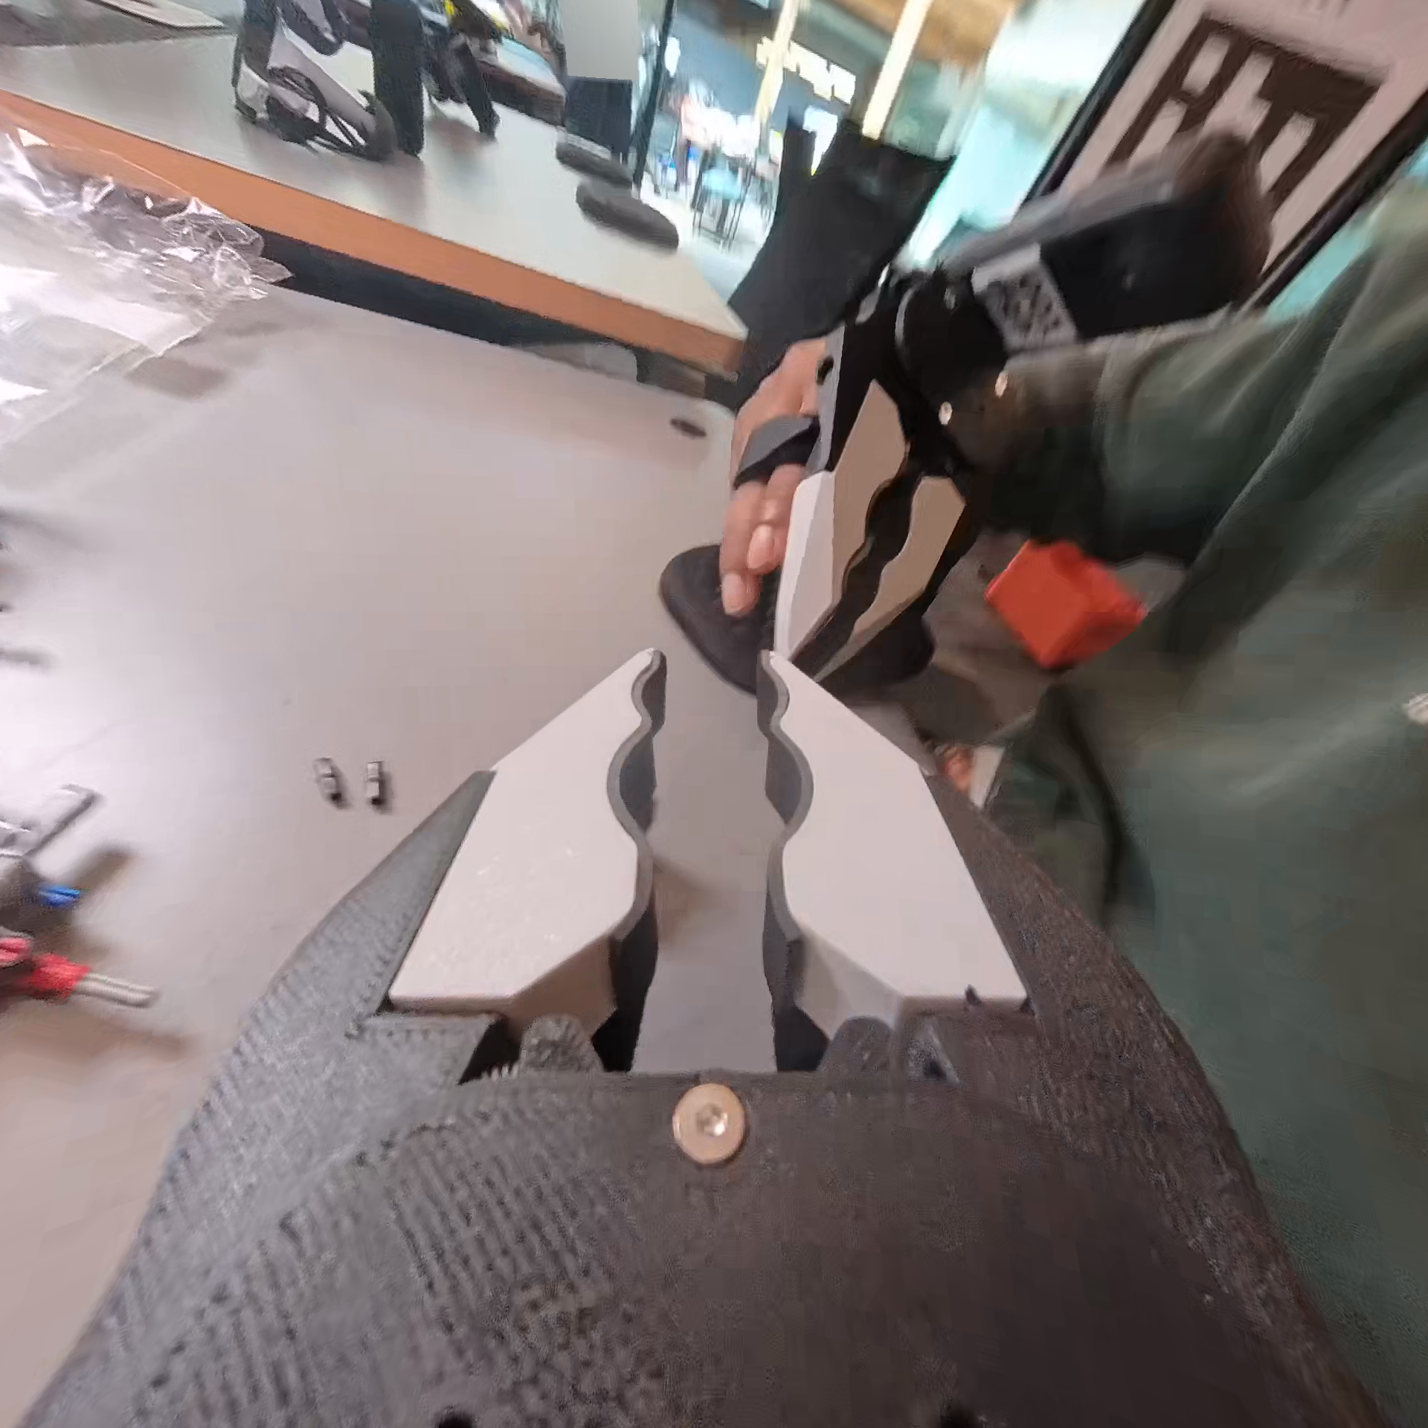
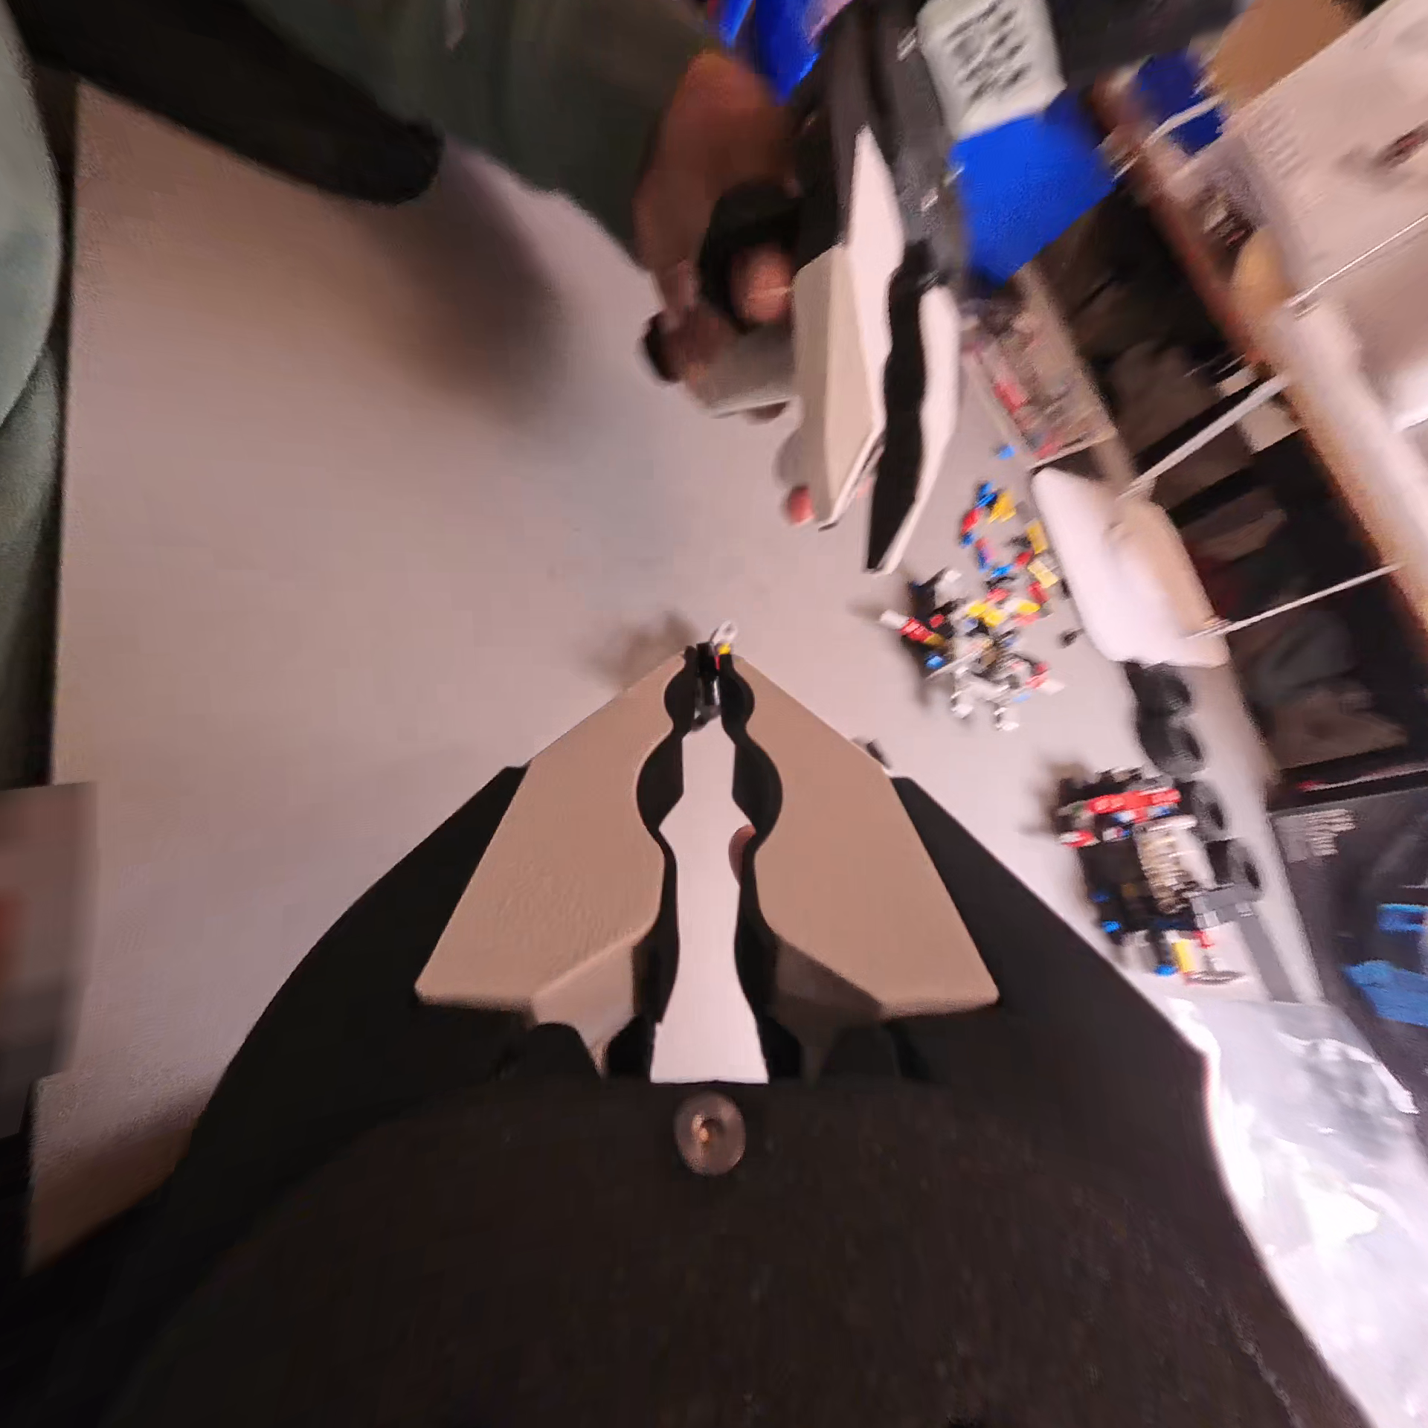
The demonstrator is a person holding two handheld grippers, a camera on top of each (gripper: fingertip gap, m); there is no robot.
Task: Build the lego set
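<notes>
My left gripper (image 1: 711,664) is open, with nothing between its pads, low over the grey table (image 1: 386,541). It also shows in the right wrist view (image 2: 858,541), held by a hand. My right gripper (image 2: 707,661) is shut on a small black toy-brick piece (image 2: 707,680) with yellow, red and white bits at its tip, above the table. In the left wrist view the right gripper (image 1: 811,653) stands just beyond my left fingertips, held by a hand in a green sleeve. The piece is hidden there. A dark rounded thing (image 1: 711,610) lies under that hand.
A pile of small coloured bricks (image 2: 981,618) and a partly built black model (image 2: 1144,842) lie to the right, by a white tray (image 2: 1120,572). Clear plastic wrap (image 1: 100,255) lies at the far left. Two small grey pieces (image 1: 351,780) and a red block (image 1: 1059,603) are nearby. The grippers' ends are close to 5 cm from one another.
</notes>
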